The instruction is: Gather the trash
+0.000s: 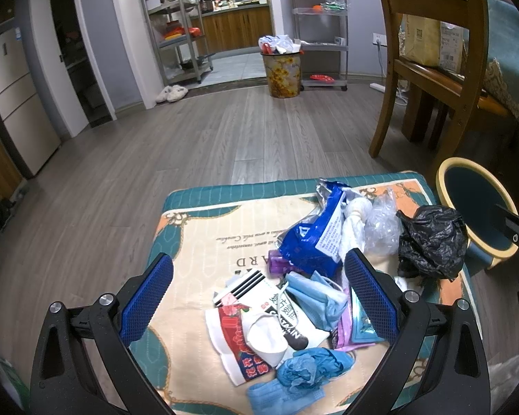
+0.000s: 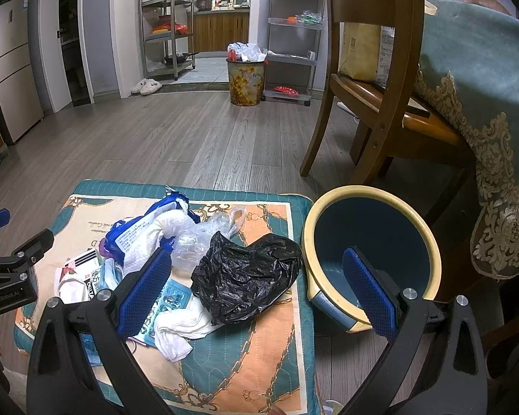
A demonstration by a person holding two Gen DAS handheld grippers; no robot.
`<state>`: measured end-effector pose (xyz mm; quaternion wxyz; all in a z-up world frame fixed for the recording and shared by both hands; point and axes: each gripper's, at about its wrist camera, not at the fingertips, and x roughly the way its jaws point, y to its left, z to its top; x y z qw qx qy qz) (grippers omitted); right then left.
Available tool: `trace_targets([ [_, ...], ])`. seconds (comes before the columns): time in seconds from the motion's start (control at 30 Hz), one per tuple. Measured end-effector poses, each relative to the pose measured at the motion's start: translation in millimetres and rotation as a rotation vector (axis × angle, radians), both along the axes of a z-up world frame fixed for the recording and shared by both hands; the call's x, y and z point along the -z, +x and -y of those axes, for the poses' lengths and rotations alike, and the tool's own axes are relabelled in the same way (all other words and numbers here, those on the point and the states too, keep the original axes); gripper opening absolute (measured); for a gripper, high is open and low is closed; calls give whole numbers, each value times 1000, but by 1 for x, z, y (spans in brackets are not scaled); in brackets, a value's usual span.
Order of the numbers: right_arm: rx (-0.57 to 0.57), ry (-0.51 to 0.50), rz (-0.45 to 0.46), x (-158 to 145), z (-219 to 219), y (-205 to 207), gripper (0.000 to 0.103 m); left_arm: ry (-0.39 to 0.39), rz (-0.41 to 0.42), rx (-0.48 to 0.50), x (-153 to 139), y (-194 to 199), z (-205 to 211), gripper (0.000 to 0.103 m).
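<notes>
A pile of trash lies on a patterned cushion (image 1: 197, 238): a blue wrapper (image 1: 315, 235), a clear plastic bag (image 1: 380, 228), a black plastic bag (image 1: 429, 238), blue face masks (image 1: 315, 297), crumpled blue gloves (image 1: 304, 370) and printed packets (image 1: 238, 339). My left gripper (image 1: 259, 294) is open and empty, just above the masks and packets. My right gripper (image 2: 256, 290) is open and empty, straddling the black bag (image 2: 245, 280) and the rim of a small blue bin (image 2: 370, 238) with a cream rim, which lies tilted right of the cushion. White tissue (image 2: 180, 332) lies by the black bag.
A wooden chair (image 2: 366, 110) and a table with a teal cloth (image 2: 474, 79) stand at the right. A full floral trash can (image 1: 283, 72), metal shelves (image 1: 176, 24) and a cart (image 1: 321, 27) stand at the far wall. Slippers (image 1: 171, 93) lie by the doorway.
</notes>
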<state>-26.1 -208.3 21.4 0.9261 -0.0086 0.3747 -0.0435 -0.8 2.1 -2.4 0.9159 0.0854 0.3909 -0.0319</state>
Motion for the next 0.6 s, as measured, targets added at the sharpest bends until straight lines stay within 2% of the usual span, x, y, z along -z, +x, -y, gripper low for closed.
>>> trace_targets([
  [0.6,-2,0,-10,5,0,0,97,5,3,0,0,0,0,98],
])
